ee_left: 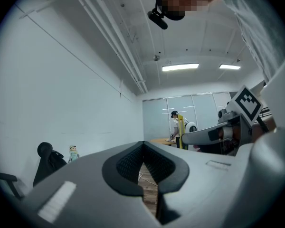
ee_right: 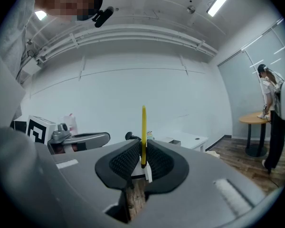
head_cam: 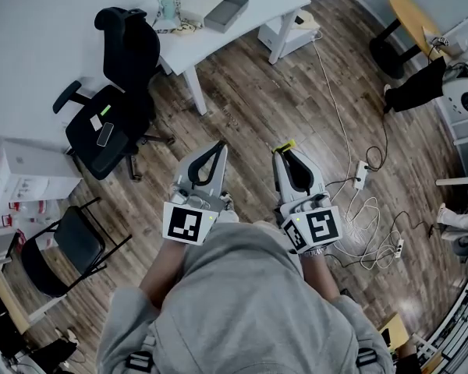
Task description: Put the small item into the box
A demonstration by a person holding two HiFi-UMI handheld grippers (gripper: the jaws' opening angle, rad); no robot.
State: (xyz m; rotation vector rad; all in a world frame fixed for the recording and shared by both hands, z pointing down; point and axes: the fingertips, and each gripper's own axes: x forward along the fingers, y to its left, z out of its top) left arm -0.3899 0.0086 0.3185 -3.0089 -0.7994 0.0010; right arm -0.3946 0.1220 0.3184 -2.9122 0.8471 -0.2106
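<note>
A grey open box (head_cam: 226, 12) lies on the white desk (head_cam: 242, 29) at the far side of the room, beside a small figurine (head_cam: 166, 2). My right gripper (head_cam: 285, 148) is shut on a thin yellow item (ee_right: 143, 127) that stands upright between the jaws, with a white tab under it; its yellow tip (head_cam: 285, 144) shows in the head view. My left gripper (head_cam: 221, 144) is shut with nothing in it, its jaws meeting at a point (ee_left: 143, 144). Both are held side by side over the wooden floor, well short of the desk.
A black office chair (head_cam: 113, 92) stands left of the desk, with a folding chair (head_cam: 62, 244) nearer me. Cables and a power strip (head_cam: 360, 174) trail over the floor on the right. A round wooden table (head_cam: 413, 14) and a standing person (ee_right: 270, 103) are at the far right.
</note>
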